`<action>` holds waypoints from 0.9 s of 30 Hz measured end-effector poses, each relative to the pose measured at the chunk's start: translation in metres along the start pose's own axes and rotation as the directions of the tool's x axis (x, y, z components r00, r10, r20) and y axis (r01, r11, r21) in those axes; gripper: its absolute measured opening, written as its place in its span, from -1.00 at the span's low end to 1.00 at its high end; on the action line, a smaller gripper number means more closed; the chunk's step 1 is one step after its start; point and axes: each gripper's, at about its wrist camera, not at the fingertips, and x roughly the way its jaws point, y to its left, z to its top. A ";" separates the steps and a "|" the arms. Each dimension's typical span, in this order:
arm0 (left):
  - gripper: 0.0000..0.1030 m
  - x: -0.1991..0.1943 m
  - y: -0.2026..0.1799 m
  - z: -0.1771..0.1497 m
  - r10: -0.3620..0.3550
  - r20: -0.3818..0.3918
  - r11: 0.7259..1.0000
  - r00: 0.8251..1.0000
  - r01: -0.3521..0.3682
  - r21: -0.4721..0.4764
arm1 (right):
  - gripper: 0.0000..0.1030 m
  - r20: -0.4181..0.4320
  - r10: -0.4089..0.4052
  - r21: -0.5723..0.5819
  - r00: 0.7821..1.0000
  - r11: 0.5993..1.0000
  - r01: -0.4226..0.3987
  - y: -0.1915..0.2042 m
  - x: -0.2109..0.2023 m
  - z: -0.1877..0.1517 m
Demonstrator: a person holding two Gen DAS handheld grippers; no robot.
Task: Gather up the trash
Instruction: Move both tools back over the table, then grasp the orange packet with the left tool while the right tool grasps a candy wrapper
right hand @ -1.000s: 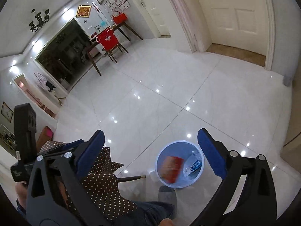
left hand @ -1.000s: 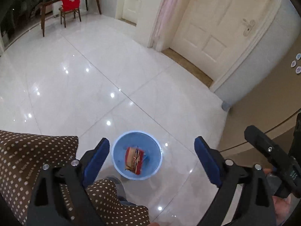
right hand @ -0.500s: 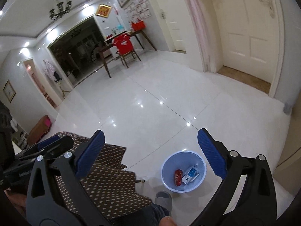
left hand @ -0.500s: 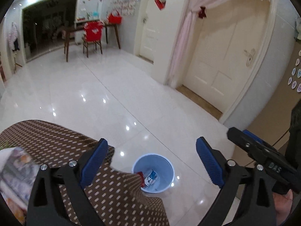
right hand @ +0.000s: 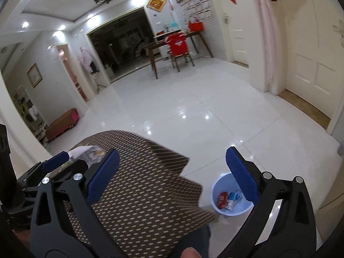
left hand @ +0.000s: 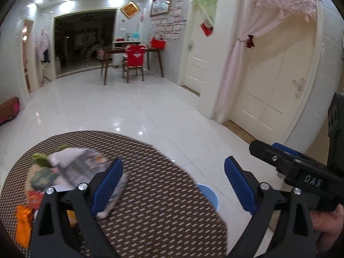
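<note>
A round table with a brown dotted cloth (left hand: 161, 204) carries trash on its left side: a crumpled grey-white wrapper (left hand: 79, 167), a green scrap (left hand: 40, 161), a red packet (left hand: 34, 197) and an orange piece (left hand: 23, 223). My left gripper (left hand: 172, 165) hovers open over the table, its left finger above the wrapper's edge. The blue bin (right hand: 223, 182) stands on the floor right of the table (right hand: 146, 189), holding a red packet (right hand: 222, 198) and a blue-white carton (right hand: 234, 197). My right gripper (right hand: 172, 152) is open and empty, between table and bin.
White glossy floor tiles (right hand: 193, 99) stretch ahead. At the back stand a wooden desk (left hand: 114, 51) and a chair with a red cover (left hand: 134, 59). Cream doors (left hand: 279, 90) and a pink curtain line the right wall. A low brown bench (right hand: 62, 122) sits left.
Both grippers have lifted and tilted up from looking down into the bin. The table with its trash has come into view. The jaws stayed open.
</note>
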 end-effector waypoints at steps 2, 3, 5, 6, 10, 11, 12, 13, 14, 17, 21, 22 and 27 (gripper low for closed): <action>0.81 -0.013 0.017 -0.008 0.037 0.008 0.999 0.999 -0.036 -0.018 | 0.88 -0.018 0.027 -0.025 0.999 0.999 -0.028 0.017 0.003 -0.006; 0.81 -0.015 0.024 -0.013 0.049 0.009 0.999 0.999 -0.049 -0.025 | 0.88 -0.025 0.036 -0.034 0.999 0.999 -0.036 0.022 0.004 -0.008; 0.81 -0.027 0.042 -0.020 0.081 0.010 0.996 0.997 -0.080 -0.049 | 0.88 -0.050 0.055 -0.054 0.997 0.997 -0.057 0.038 0.010 -0.013; 0.81 -0.032 0.049 -0.023 0.092 0.013 0.994 0.996 -0.092 -0.060 | 0.88 -0.059 0.062 -0.057 0.996 0.996 -0.065 0.042 0.012 -0.014; 0.81 -0.053 0.082 -0.035 0.164 0.020 0.982 0.986 -0.161 -0.103 | 0.88 -0.112 0.100 -0.072 0.989 0.991 -0.109 0.070 0.024 -0.025; 0.81 -0.058 0.090 -0.038 0.183 0.021 0.978 0.983 -0.180 -0.108 | 0.88 -0.122 0.107 -0.076 0.987 0.990 -0.116 0.078 0.025 -0.030; 0.81 -0.062 0.097 -0.041 0.200 0.022 0.974 0.979 -0.197 -0.112 | 0.88 -0.131 0.112 -0.079 0.985 0.989 -0.123 0.083 0.027 -0.034; 0.81 -0.067 0.105 -0.045 0.219 0.022 0.970 0.975 -0.216 -0.114 | 0.88 -0.144 0.118 -0.083 0.982 0.988 -0.131 0.090 0.030 -0.038; 0.81 -0.070 0.111 -0.049 0.237 0.020 0.966 0.971 -0.233 -0.116 | 0.88 -0.154 0.123 -0.087 0.980 0.987 -0.137 0.095 0.032 -0.042; 0.81 -0.081 0.133 -0.061 0.291 0.006 0.949 0.957 -0.288 -0.130 | 0.88 -0.201 0.130 -0.119 0.971 0.981 -0.156 0.115 0.042 -0.057; 0.81 -0.091 0.162 -0.079 0.351 -0.025 0.923 0.936 -0.351 -0.156 | 0.88 -0.262 0.140 -0.157 0.955 0.970 -0.186 0.142 0.058 -0.078; 0.81 -0.093 0.171 -0.084 0.375 -0.034 0.913 0.926 -0.375 -0.157 | 0.88 -0.282 0.139 -0.170 0.949 0.967 -0.192 0.151 0.063 -0.085; 0.81 -0.101 0.204 -0.101 0.426 -0.071 0.882 0.902 -0.432 -0.191 | 0.88 -0.358 0.133 -0.223 0.924 0.949 -0.223 0.185 0.084 -0.112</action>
